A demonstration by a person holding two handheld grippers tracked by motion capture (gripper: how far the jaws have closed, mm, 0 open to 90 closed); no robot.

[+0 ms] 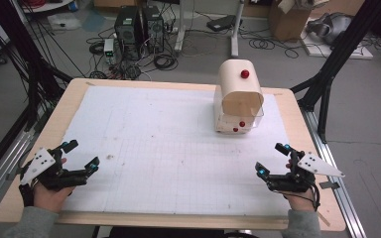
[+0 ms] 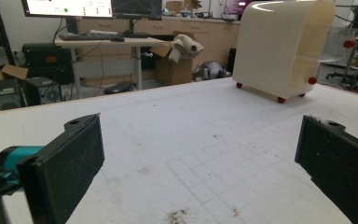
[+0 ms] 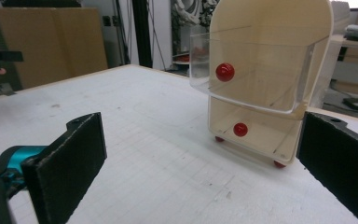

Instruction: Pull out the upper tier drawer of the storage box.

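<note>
High view: two wide claws, left (image 1: pixel 82 154) and right (image 1: pixel 272 157), one drawer cabinet (image 1: pixel 238 96).

Wooden table (image 1: pixel 74 99) under white gridded mat (image 1: pixel 168 148); cream drawer cabinet (image 1: pixel 238 94) standing on mat, far right

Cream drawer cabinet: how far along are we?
Done: the upper clear drawer of the cream cabinet with red knobs appears to stick out a little, though I can't tell who moved it. In hand: nothing; left gripper and right gripper are open, near the table's front edge. Left: any contact with the cabinet.
</note>
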